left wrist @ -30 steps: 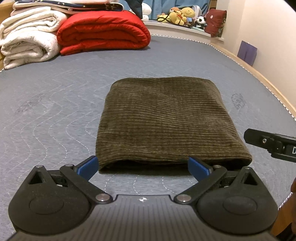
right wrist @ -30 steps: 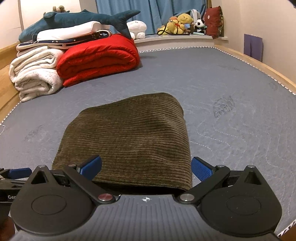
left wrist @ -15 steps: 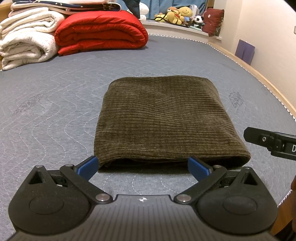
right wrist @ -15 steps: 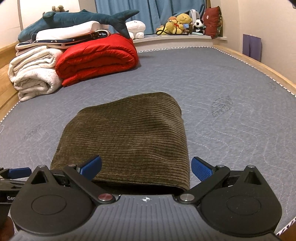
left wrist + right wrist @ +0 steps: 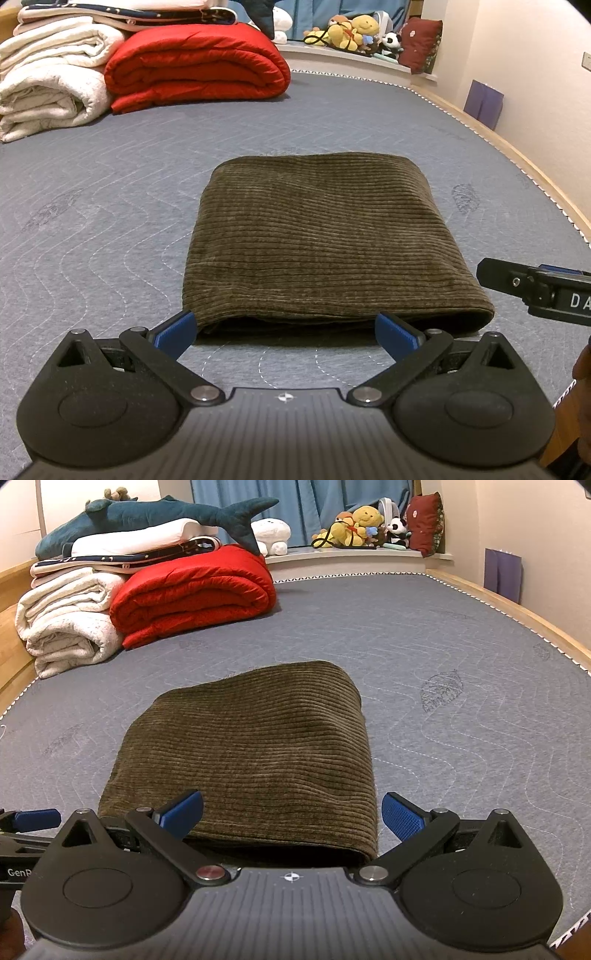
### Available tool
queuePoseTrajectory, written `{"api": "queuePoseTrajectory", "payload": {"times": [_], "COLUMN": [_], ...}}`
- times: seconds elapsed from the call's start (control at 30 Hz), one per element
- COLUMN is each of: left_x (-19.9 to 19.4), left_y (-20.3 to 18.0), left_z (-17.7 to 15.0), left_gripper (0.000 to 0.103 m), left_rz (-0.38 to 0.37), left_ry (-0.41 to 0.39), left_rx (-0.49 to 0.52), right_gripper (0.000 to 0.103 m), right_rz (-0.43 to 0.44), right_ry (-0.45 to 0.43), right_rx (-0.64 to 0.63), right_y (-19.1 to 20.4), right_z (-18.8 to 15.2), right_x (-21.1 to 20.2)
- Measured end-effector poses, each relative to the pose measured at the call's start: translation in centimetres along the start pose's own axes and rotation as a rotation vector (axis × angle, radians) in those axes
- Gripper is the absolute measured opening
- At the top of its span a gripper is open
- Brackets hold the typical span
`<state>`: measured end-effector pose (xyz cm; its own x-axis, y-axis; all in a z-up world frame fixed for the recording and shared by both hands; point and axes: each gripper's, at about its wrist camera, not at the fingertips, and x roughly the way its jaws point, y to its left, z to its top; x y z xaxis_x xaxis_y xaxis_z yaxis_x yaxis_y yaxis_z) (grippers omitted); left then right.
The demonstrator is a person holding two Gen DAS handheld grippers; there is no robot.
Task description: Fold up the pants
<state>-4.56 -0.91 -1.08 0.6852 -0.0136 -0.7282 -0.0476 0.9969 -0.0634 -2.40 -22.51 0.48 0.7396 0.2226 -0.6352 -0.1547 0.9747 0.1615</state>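
Note:
The olive-brown corduroy pants (image 5: 325,240) lie folded into a thick rectangle on the grey quilted mattress (image 5: 92,229). My left gripper (image 5: 286,330) stands open just short of the pants' near edge, nothing between its blue pads. In the right wrist view the same pants (image 5: 251,753) fill the centre. My right gripper (image 5: 291,812) is open too, its left pad over the near edge and its right pad beside the pants' right corner. The right gripper's black finger (image 5: 517,282) shows at the right edge of the left wrist view.
A folded red quilt (image 5: 192,590) and rolled white blankets (image 5: 66,624) are stacked at the far left, with a plush shark (image 5: 155,513) on top. Soft toys (image 5: 362,524) line the far ledge. A wooden bed rim (image 5: 524,162) runs along the right.
Both grippers have drawn back slightly from the pants and stay open. The pants have not moved.

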Motion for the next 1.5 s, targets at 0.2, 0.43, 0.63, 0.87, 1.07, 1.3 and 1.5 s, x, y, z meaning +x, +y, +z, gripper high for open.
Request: {"api": "queuePoseTrajectory", "payload": {"times": [0.2,0.43,0.63,0.87,1.07,1.3,1.5], "left_x": [-0.01,-0.05,-0.11,-0.18,-0.16,-0.11,-0.08], "left_y": [-0.11,-0.10,0.03,-0.06,-0.05,-0.10,-0.11], "left_z": [-0.08,0.05,0.09,0.09,0.08,0.10,0.12], "left_gripper": [0.103,0.103,0.103,0.103,0.103,0.103,0.103], "left_rz": [-0.002,-0.008,-0.011,-0.022,-0.023,-0.023,-0.024], "left_ry": [-0.002,-0.004,-0.011,-0.015,-0.015,-0.015,-0.016], "left_rx": [0.003,0.007,0.008,0.013,0.014,0.016,0.017], "right_gripper": [0.102,0.102,0.102,0.102,0.102,0.102,0.102], "right_rz": [-0.001,0.000,-0.001,-0.001,-0.001,-0.001,-0.001], "right_ry": [0.001,0.002,0.002,0.002,0.002,0.003,0.003], "right_rx": [-0.001,-0.002,-0.007,-0.007,-0.008,-0.008,-0.008], "right_y": [0.01,0.02,-0.03,-0.02,-0.04,-0.03,-0.03], "right_z": [-0.06,-0.04,-0.38,-0.36,-0.39,-0.33,-0.31], "right_x": [0.04,0.02,0.21,0.19,0.17,0.14,0.13]}}
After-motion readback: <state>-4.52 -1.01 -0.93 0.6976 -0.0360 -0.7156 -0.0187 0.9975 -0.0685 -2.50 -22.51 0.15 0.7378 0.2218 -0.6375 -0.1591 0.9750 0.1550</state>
